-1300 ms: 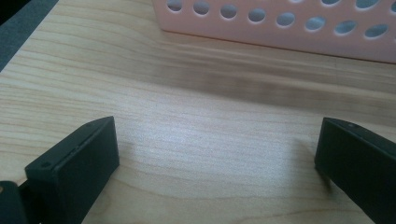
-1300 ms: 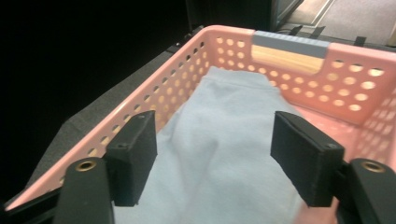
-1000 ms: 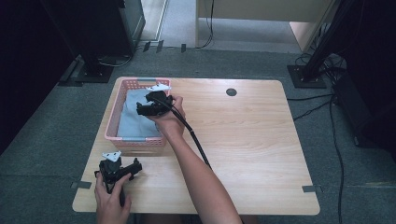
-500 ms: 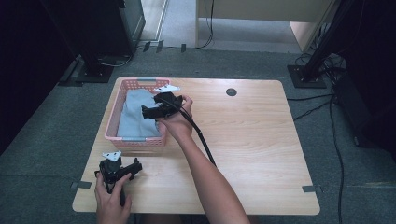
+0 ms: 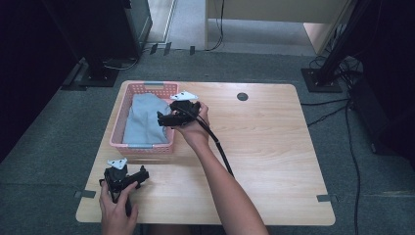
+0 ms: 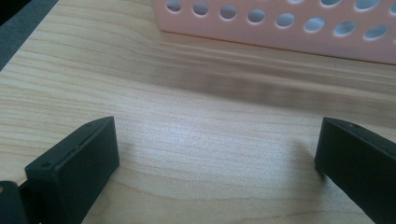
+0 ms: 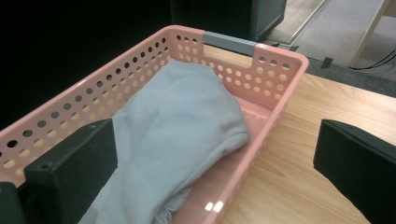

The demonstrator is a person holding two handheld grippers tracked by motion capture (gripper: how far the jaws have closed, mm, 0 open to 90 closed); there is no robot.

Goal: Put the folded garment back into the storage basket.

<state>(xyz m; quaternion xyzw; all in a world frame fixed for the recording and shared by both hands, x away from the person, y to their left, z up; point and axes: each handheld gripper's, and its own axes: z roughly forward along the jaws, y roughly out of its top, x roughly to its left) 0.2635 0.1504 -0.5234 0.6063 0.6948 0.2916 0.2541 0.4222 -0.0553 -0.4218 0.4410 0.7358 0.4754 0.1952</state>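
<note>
A pink perforated basket (image 5: pixel 117 125) stands at the table's far left with a folded grey-blue cloth (image 5: pixel 142 120) lying in it. My right gripper (image 5: pixel 164 119) hovers over the basket's right rim, pointing left. Its jaws have just been opening and now stand wide apart, pressing on nothing. In the right gripper view the cloth (image 7: pixel 177 121) rests loose in the basket (image 7: pixel 280 79) beyond my right gripper (image 7: pixel 215 158). My left gripper (image 5: pixel 142 175) sits near the table's front left corner, open over bare wood. In the left gripper view the basket's wall (image 6: pixel 280 28) lies ahead of my left gripper (image 6: pixel 217 154).
The wooden table (image 5: pixel 274 147) has a small dark round hole (image 5: pixel 242 96) near its far edge. The right gripper's cable (image 5: pixel 220 147) trails along the forearm. Black stands (image 5: pixel 320 78) and cables sit on the grey floor around the table.
The right hand has drifted to the right and slightly nearer, from above the basket's middle to its right rim. The cloth stays in the basket. The left hand has not moved.
</note>
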